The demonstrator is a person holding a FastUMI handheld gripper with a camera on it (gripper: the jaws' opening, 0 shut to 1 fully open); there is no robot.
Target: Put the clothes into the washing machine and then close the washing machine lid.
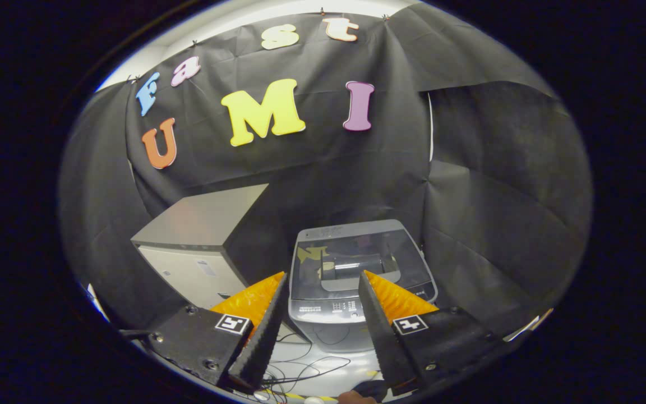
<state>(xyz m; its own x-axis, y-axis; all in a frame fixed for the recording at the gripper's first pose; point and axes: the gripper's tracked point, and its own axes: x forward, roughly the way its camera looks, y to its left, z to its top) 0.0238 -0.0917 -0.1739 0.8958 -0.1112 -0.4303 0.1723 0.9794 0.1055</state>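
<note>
With the gripper wide apart and empty — the washing machine beyond it, lid down — best approach slowly, centred.

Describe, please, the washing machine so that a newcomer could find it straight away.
Against the black cloth wall stand two appliances. The grey top-loading washing machine is beyond the open gripper, right of the boxy grey-and-white cabinet. Unlike that plain box, it has a dark glossy lid, shut, and a control strip along its front.
</note>
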